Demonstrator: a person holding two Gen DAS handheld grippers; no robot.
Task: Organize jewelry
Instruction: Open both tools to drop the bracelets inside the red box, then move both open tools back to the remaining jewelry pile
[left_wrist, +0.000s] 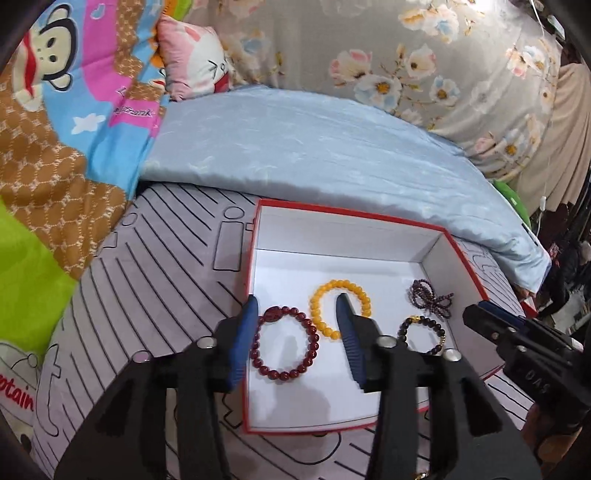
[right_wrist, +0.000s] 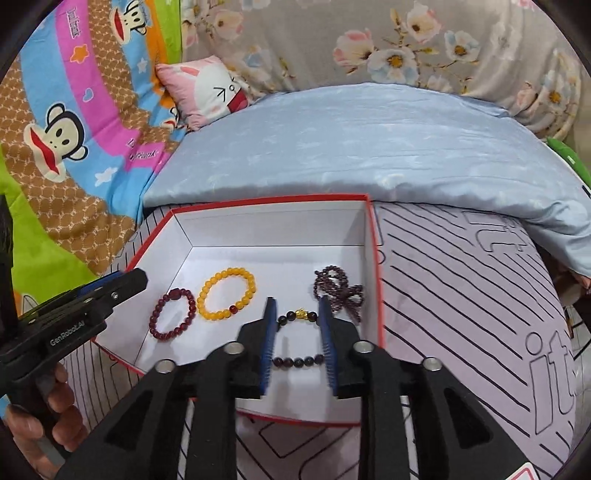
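All four pieces sit inside the red-edged white box on the bed: dark red bracelet, yellow bracelet, black bracelet with gold charm and the tangled purple strand. The left gripper hangs wide apart over the red one, gripping nothing. The right gripper is spread either side of the black one, not pinching it.

A home bedroom, seen from on top of a bed. Cartoon monkey bedding, a floral quilt, a pale blue pillow and a small pink cushion fill the scene.
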